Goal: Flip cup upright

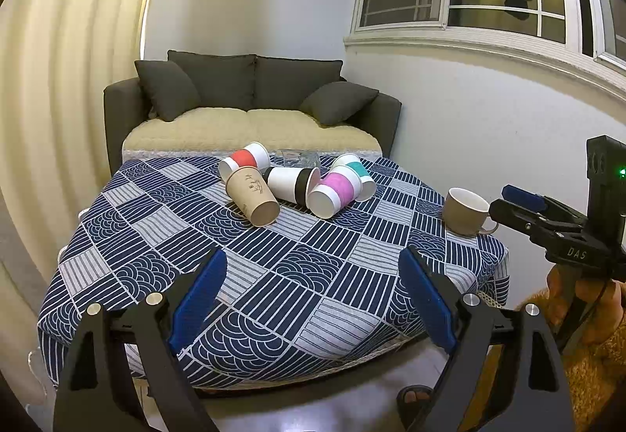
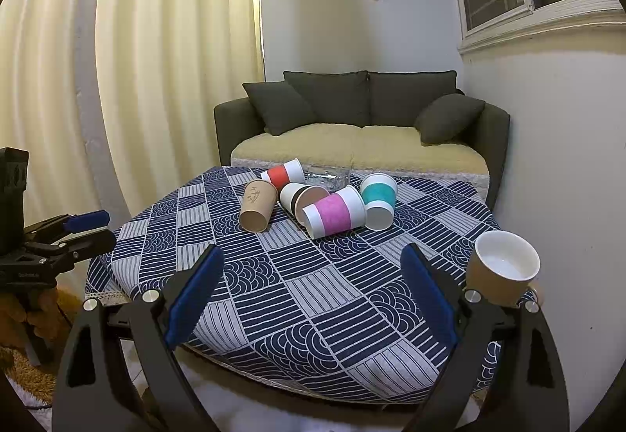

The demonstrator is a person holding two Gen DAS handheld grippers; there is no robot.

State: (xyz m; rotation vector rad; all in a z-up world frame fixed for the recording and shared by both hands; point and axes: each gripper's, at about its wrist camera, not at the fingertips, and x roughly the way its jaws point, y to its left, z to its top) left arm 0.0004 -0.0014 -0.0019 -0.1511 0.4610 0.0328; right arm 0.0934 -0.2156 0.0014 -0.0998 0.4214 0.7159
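Several paper cups lie on their sides in a cluster at the far middle of the table: a brown one [image 1: 253,200] [image 2: 257,205], a red-banded one [image 1: 244,159] [image 2: 282,174], a black-banded one [image 1: 291,185] [image 2: 303,196], a pink-banded one [image 1: 334,194] [image 2: 333,212] and a teal-banded one [image 1: 356,171] [image 2: 377,199]. A tan mug [image 1: 465,212] [image 2: 502,267] stands upright at the right edge. My left gripper [image 1: 313,295] is open and empty over the near part of the table. My right gripper [image 2: 313,295] is open and empty too; it also shows in the left wrist view [image 1: 512,203].
The table wears a blue and white patterned cloth [image 1: 274,275] [image 2: 313,295]. A clear glass dish [image 1: 296,157] [image 2: 328,174] lies behind the cups. A dark sofa [image 1: 250,107] stands beyond the table, a wall on the right, a curtain on the left.
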